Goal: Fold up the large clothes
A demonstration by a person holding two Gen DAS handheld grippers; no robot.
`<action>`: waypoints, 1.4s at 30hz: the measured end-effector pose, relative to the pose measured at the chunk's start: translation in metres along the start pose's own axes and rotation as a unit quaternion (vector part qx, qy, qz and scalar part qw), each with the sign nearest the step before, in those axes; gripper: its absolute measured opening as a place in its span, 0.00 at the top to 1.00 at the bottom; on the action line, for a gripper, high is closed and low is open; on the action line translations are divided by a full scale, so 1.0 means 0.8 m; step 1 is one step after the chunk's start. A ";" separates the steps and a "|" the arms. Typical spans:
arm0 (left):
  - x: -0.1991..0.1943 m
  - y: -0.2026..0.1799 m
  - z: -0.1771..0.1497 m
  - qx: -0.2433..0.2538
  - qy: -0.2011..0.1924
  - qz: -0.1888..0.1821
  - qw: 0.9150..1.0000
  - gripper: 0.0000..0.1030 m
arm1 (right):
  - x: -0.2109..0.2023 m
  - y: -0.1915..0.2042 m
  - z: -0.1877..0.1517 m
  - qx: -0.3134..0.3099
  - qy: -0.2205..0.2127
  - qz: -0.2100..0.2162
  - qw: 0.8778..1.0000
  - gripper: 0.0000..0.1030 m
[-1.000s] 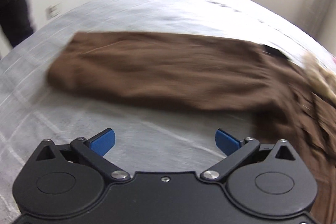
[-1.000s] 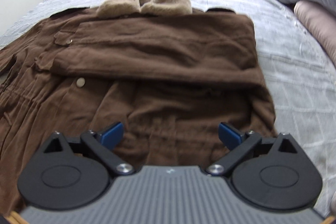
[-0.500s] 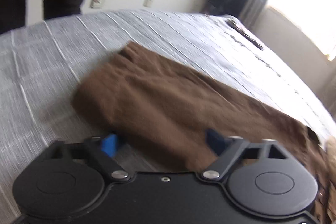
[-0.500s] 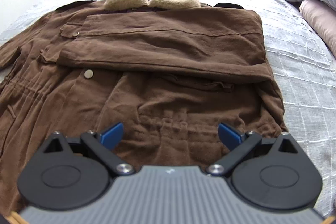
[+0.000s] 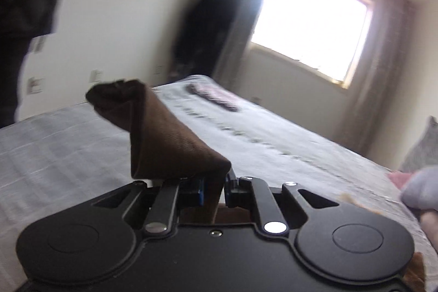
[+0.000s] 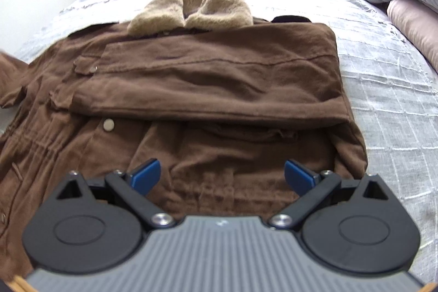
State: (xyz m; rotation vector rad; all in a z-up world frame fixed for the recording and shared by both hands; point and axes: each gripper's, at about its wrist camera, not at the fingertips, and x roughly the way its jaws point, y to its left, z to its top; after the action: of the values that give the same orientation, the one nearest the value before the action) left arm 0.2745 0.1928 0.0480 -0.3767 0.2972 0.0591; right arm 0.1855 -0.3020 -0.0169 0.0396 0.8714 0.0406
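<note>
Two blue pads of the left gripper (image 5: 214, 189) pinch a brown corduroy sleeve (image 5: 164, 138), lifted above the grey quilted bed (image 5: 54, 144). Over the brown fur-collared coat (image 6: 208, 84), spread on that bed, the right gripper (image 6: 222, 175) hovers with jaws wide.

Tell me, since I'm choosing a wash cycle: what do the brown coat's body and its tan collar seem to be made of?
The brown coat's body looks like a matte, brushed woven cloth, perhaps cotton twill or a faux suede: there is no sheen, and the sleeve end pinched in the left gripper shows fine diagonal ribbing. The tan collar looks like fluffy pile, probably faux fur or sherpa.
</note>
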 end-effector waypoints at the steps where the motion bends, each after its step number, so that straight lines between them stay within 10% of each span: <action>1: 0.002 -0.024 0.000 0.009 0.001 -0.023 1.000 0.87 | 0.000 -0.001 0.002 0.001 -0.002 0.001 1.000 0.04; 15: 0.044 -0.301 -0.133 0.058 0.117 -0.252 0.959 0.87 | -0.006 -0.026 0.025 0.030 -0.031 -0.006 0.999 0.04; 20: 0.064 -0.346 -0.229 0.155 0.273 -0.291 0.904 0.68 | -0.010 -0.046 0.025 0.058 -0.036 -0.004 0.998 0.04; 22: 0.039 -0.345 -0.249 0.202 0.274 -0.293 0.894 0.61 | -0.010 -0.051 0.024 0.065 -0.036 -0.001 0.997 0.04; 26: 0.005 -0.304 -0.201 0.224 0.209 -0.296 0.905 0.37 | -0.004 -0.050 0.031 0.069 -0.039 0.016 0.997 0.04; 35: 0.041 -0.163 -0.104 0.169 0.165 -0.168 0.957 0.37 | 0.070 -0.010 0.093 0.136 -0.048 0.143 0.979 0.12; 41: 0.076 -0.094 -0.097 0.161 0.157 -0.096 0.970 0.37 | 0.154 0.014 0.122 0.178 -0.025 0.152 0.972 0.47; 42: 0.082 -0.088 -0.096 0.162 0.153 -0.088 0.971 0.39 | 0.158 0.019 0.124 0.174 -0.035 0.148 0.973 0.67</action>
State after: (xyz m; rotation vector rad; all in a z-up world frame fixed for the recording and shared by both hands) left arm 0.3240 0.0989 -0.0145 -0.0833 0.5679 -0.2223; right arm 0.3426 -0.2824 -0.0488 0.4971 0.7883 0.1652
